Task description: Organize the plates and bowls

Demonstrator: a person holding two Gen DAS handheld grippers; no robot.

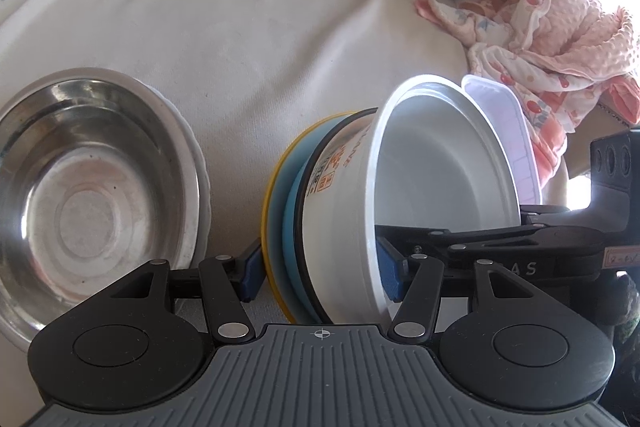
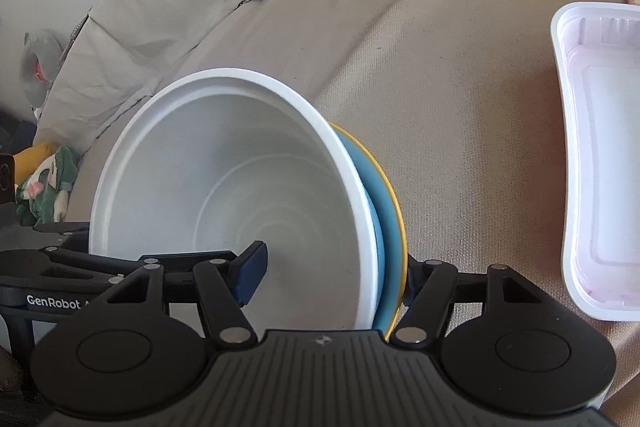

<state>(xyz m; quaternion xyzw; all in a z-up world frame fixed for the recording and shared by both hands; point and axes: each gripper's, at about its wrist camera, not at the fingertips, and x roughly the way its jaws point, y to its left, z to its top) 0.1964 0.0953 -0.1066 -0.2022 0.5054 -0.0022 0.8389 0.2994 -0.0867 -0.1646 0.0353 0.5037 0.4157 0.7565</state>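
Note:
A white paper bowl (image 1: 436,179) with orange print is tipped on its side, nested against a blue plate (image 1: 280,211) with a yellow rim. My left gripper (image 1: 320,269) is shut on this stack, one pad outside the yellow rim, the other inside the bowl. My right gripper (image 2: 332,277) is shut on the same stack (image 2: 260,187), left pad inside the bowl, right pad behind the plate (image 2: 390,227). A steel bowl (image 1: 88,187) rests on a white plate at the left. A white plastic tray (image 2: 600,163) lies to the right.
Everything sits on a beige cloth-covered surface (image 1: 260,47). A pile of pink patterned cloth (image 1: 552,27) lies at the far right. A green and yellow cloth bundle (image 2: 44,179) is at the left edge of the right wrist view.

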